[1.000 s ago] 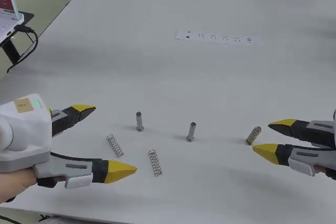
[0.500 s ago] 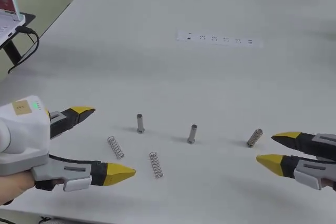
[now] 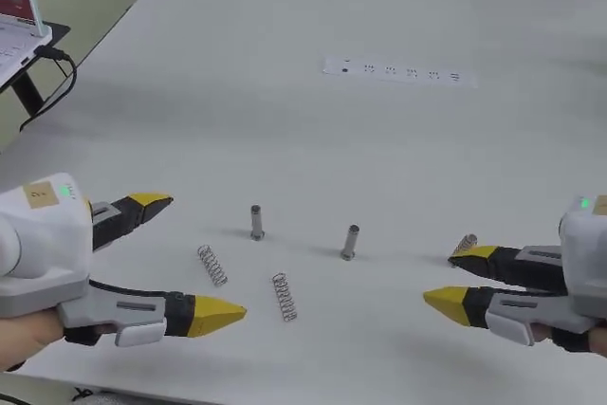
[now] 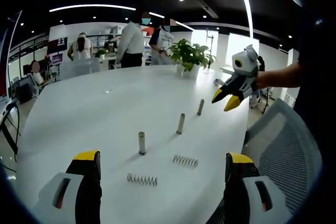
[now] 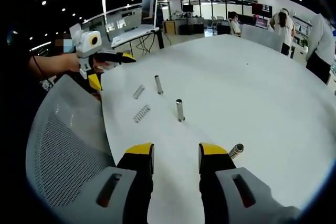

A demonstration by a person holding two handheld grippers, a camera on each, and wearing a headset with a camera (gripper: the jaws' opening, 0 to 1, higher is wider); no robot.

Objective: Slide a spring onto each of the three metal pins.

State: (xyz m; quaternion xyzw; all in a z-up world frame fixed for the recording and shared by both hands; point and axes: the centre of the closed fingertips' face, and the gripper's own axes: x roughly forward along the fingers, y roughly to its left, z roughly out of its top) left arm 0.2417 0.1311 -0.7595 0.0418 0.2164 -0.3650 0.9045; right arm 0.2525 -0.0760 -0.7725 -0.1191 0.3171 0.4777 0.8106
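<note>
L gripper [image 3: 187, 255] spread wide, R gripper [image 3: 455, 277] part open; both empty. Right pin [image 3: 464, 245] already carries its spring. Left spring [image 3: 211, 265] and mid spring [image 3: 283, 296] lie flat near bare left pin [image 3: 256, 222], mid pin [image 3: 351, 242]. We pinch a spring lightly at one end, stand it vert., align, drop.

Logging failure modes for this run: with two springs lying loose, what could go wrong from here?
1. The right gripper is open, a jaw tip close beside the sprung pin, which looks tilted; a nudge may topple it.
2. The left spring and right spring lie flat; the open left gripper may roll one away rather than pinch it.
3. The left pin and middle pin stand slim and bare; threading could tip them.
</note>
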